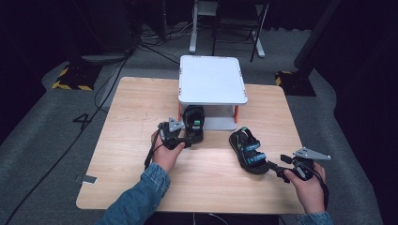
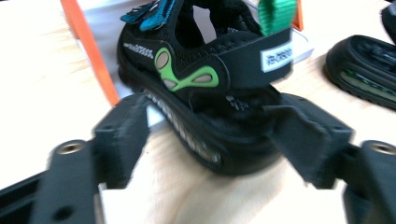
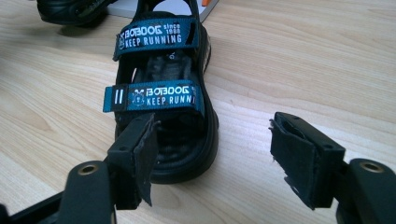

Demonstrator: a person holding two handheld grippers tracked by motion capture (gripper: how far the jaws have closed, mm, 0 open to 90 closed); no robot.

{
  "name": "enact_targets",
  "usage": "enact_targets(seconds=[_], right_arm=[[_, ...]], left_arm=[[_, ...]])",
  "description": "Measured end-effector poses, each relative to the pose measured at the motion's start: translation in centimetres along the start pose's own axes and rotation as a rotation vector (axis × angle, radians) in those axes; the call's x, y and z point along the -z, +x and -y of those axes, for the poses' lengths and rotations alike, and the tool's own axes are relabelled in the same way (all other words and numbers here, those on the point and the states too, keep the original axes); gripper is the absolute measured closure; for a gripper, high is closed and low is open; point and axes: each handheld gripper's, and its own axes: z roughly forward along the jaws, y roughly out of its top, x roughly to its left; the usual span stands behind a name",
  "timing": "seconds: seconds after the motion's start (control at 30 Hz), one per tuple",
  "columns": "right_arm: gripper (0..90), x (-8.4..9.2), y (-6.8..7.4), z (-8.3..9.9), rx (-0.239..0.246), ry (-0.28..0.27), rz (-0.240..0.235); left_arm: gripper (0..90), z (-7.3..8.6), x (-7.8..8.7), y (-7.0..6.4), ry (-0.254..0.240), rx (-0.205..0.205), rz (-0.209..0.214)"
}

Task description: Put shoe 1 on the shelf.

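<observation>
Dark curtains and grey carpet ringed the wooden table (image 1: pixel 141 103), where a white two-tier rack (image 1: pixel 213 77) stood at the twelve o'clock edge, its lower shelf open toward the person, apparently the berth meant for a pair of black sandals. One sandal (image 1: pixel 194 123) sat toe-first under the rack's front lip, heel out toward six o'clock; the left gripper (image 1: pixel 187 140) hovered at that heel, at about seven o'clock of the shoe. In the left gripper view the jaws stood apart on either side of the heel (image 2: pixel 219 135), pads clear of the sole, so the tool looked released rather than clenched, probably so the shoe could rest where it had been set. How far the toe ran beneath the shelf was hidden by the rack's top, and that view was blurred.

Its mate, the second sandal (image 1: pixel 248 152), lay loose on the table at five o'clock of the rack, teal straps up. The right gripper (image 1: pixel 278 171) waited at its four o'clock, jaws spread wide and empty, the right gripper view lining them up toward the heel end (image 3: pixel 163 154) without touching, seemingly ready for the next pickup. The sandal's toe was cut off at that frame's top.
</observation>
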Motion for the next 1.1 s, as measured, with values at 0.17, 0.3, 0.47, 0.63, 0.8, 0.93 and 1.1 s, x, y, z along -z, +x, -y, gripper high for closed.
enact_targets(seconds=[0.17, 0.3, 0.47, 0.63, 0.8, 0.93, 1.1], right_arm=[[32.9, -0.7, 0.1, -0.4, 0.008, 0.005, -0.014], [32.8, -1.0, 0.4, -0.7, 0.020, 0.007, -0.024], [32.9, -0.8, 0.3, -0.5, 0.013, 0.004, -0.020], [32.9, -0.1, -0.3, 0.1, -0.009, 0.003, 0.000], [32.9, 0.8, -0.6, 1.1, -0.029, 0.006, 0.020], [32.9, 1.5, -1.0, 1.9, -0.055, 0.008, 0.045], [32.9, 2.4, -1.3, 2.7, -0.070, 0.008, 0.069]], left_arm=[[66.9, 0.6, 2.7, -2.4, 0.027, -0.076, 0.079], [77.8, 1.3, 1.2, -3.5, 0.070, -0.067, 0.127], [77.9, 1.3, -0.8, -2.8, 0.063, 0.018, 0.132], [77.6, 0.7, -2.4, -2.3, 0.029, -0.009, 0.085], [66.9, 0.2, -4.5, -0.9, -0.017, -0.015, 0.041], [61.8, -0.4, -5.7, -0.2, -0.026, -0.014, 0.036], [56.9, -1.1, -6.7, 0.4, -0.047, 0.016, 0.069]])
